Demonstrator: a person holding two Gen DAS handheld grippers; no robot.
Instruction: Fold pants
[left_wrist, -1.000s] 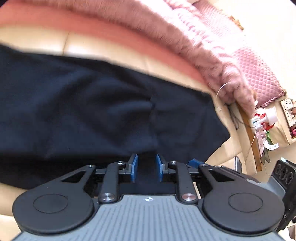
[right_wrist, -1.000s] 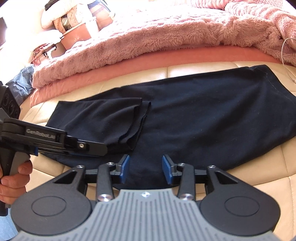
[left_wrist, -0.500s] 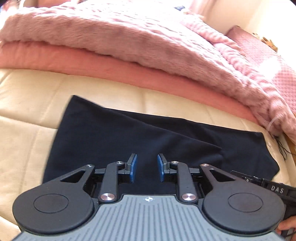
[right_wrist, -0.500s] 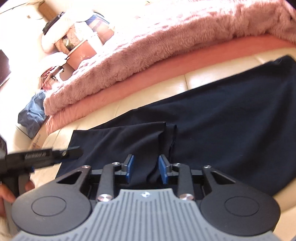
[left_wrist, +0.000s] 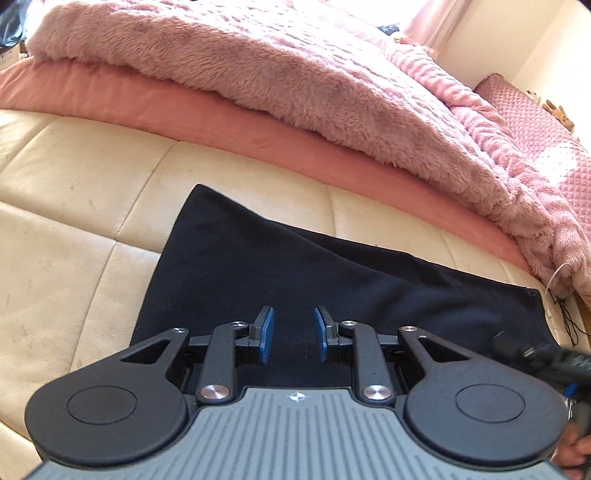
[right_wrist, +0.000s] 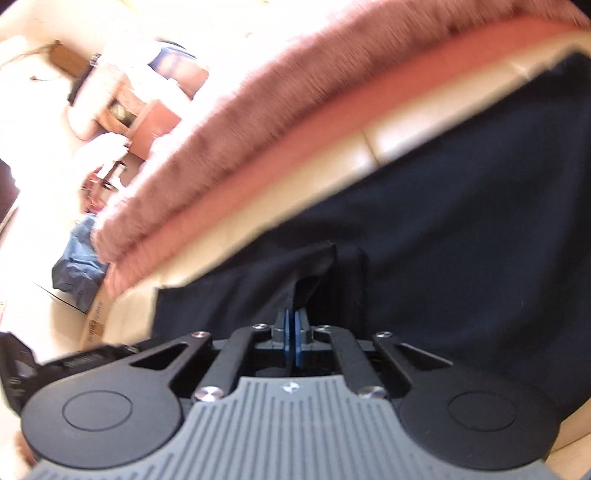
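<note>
Black pants (left_wrist: 280, 266) lie spread on a cream leather surface (left_wrist: 66, 192). In the left wrist view my left gripper (left_wrist: 293, 332) is open, its blue pads apart just above the near part of the pants, holding nothing. In the right wrist view, which is blurred, the pants (right_wrist: 461, 240) fill the right side. My right gripper (right_wrist: 293, 325) is shut on a raised fold of the pants' fabric, which lifts in a small peak in front of the pads. The other gripper's body (right_wrist: 74, 362) shows at lower left.
A fluffy pink blanket (left_wrist: 295, 66) on a salmon sheet (left_wrist: 184, 114) runs along the far side. A pink quilted cushion (left_wrist: 535, 122) sits at far right. White and black cables (left_wrist: 561, 295) hang at the right edge. Cluttered furniture (right_wrist: 140, 99) and a blue bag (right_wrist: 77, 262) lie beyond the left end.
My right gripper has moved onto the folded edge of the pants and closed on it. My left gripper has swung to the pants' left end and stayed open.
</note>
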